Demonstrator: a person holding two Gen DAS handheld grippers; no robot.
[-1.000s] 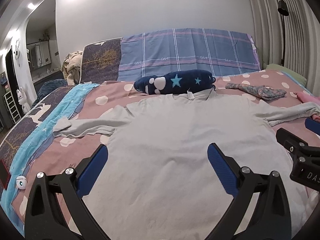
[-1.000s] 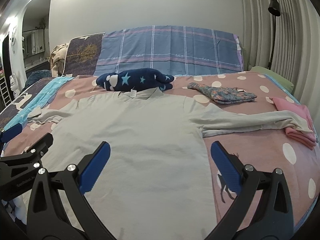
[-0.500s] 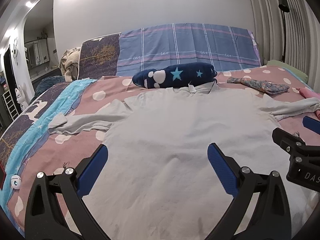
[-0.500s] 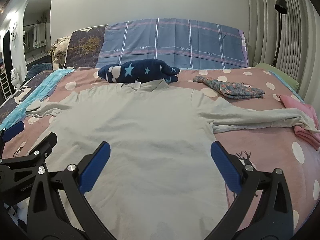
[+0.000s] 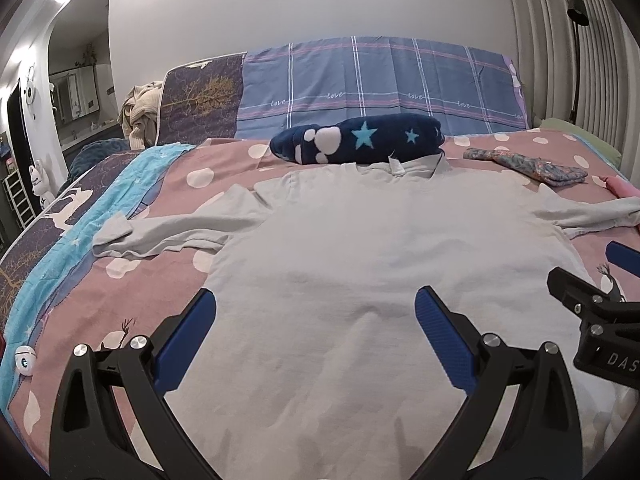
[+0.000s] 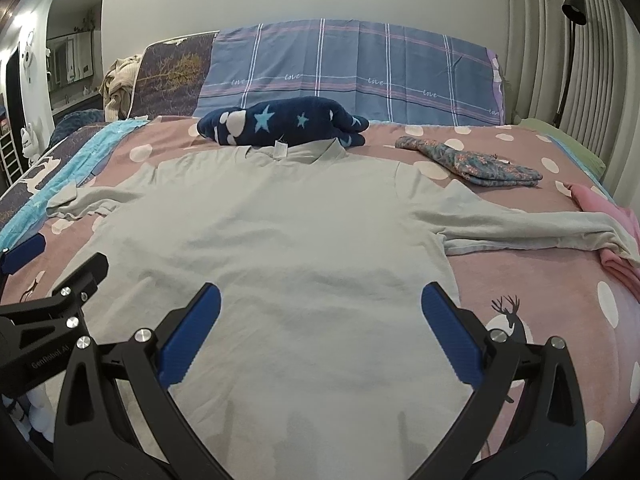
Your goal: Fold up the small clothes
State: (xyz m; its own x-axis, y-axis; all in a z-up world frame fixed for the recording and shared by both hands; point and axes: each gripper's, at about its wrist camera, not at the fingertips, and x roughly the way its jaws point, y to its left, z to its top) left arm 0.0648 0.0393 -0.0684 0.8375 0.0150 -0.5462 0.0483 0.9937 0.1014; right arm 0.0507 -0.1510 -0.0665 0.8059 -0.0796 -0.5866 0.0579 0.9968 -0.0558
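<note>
A pale grey long-sleeved shirt [image 5: 360, 248] [image 6: 288, 232] lies flat on the bed, collar toward the headboard and both sleeves spread out sideways. My left gripper [image 5: 316, 308] hovers open over the shirt's lower left part, holding nothing. My right gripper [image 6: 320, 304] hovers open over the lower right part, near the shirt's right side edge, also with nothing in it. Each gripper shows at the edge of the other's view. The right sleeve end rests on a pink folded garment [image 6: 600, 208].
A navy star-patterned bundle [image 5: 356, 140] [image 6: 280, 126] lies just behind the collar. A folded floral cloth [image 6: 472, 162] sits back right. The pink dotted bedspread [image 6: 540, 300] borders a blue blanket [image 5: 80, 216] on the left. A small white ball [image 5: 25, 356] lies at the left edge.
Both grippers have drawn slightly back and lower, so the shirt sits a little further up in both views. Both stay open; the shirt has not moved.
</note>
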